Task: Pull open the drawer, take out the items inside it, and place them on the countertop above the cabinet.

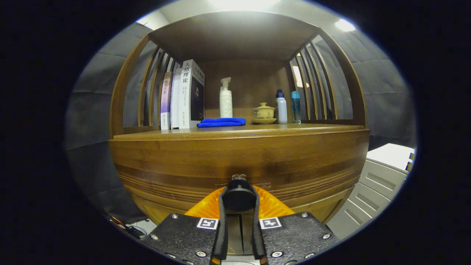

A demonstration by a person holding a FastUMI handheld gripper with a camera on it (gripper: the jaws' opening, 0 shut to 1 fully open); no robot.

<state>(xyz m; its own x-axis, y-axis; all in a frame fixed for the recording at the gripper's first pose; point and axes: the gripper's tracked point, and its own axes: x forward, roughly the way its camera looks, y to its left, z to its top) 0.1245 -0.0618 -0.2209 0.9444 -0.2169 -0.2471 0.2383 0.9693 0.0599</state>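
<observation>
The wooden cabinet's drawer front [176,162] stands directly ahead, close to the camera. A round black knob [239,198] sticks out from its middle. My gripper [239,191] is shut on this knob, with the two black fingers [222,213] pressing on either side of it. The drawer's inside is hidden, so nothing it holds can be seen. Just above the drawer runs the countertop [312,129], under a slatted wooden shelf frame.
On the countertop stand several books [186,95], a folded blue cloth [221,122], a white pump bottle [225,99], a lidded tea cup on a saucer [264,112] and two small bottles [281,107]. A white drawer unit [379,180] stands to the cabinet's right.
</observation>
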